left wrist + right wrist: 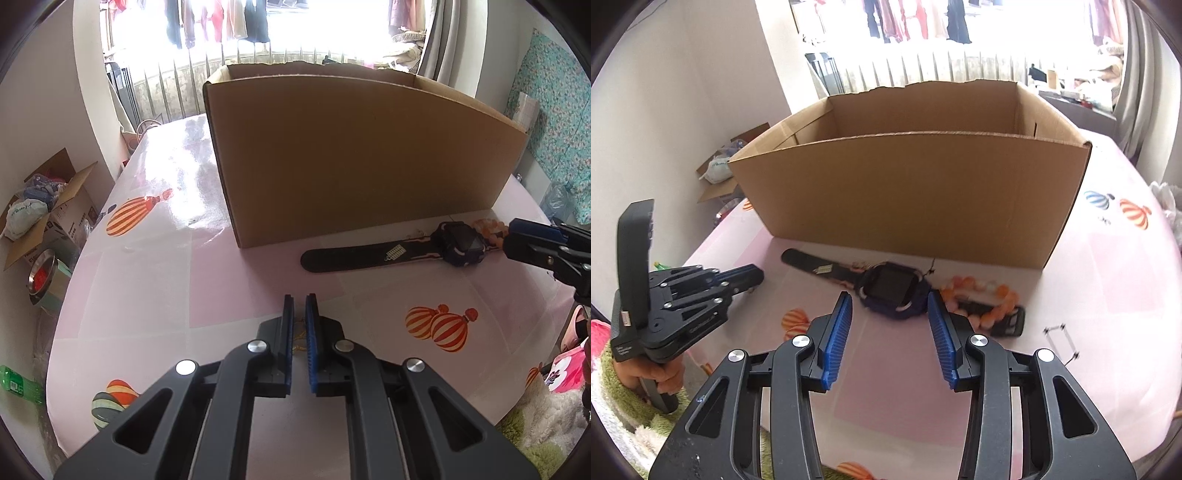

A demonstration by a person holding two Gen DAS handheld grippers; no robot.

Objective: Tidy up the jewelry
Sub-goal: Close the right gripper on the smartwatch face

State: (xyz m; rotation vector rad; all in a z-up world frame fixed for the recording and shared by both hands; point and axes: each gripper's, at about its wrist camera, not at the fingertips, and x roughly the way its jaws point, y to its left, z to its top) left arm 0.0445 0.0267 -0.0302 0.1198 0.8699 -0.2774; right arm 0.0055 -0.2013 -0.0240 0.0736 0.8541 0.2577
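Observation:
A dark blue smartwatch [892, 288] with a long black strap lies flat on the pink tablecloth in front of an open cardboard box [905, 192]. An orange bead bracelet [982, 291] lies over the strap's right end. My right gripper [889, 295] is open, its blue pads either side of the near edge of the watch face, not pressing on it. My left gripper [300, 299] is shut on a thin gold chain [300, 338], which shows between its pads. The left wrist view has the watch [461, 243] at right, the box [351, 147] behind and the right gripper [509, 238] entering from the right edge.
The pink tablecloth [1108, 295] carries balloon prints. A small wire-framed piece [1060, 339] lies right of the bracelet. A hand [650, 376] holds the left gripper [759, 275] at left. On the floor to the left stand a cluttered carton [44, 206], a metal bowl [42, 277] and a green bottle [18, 384].

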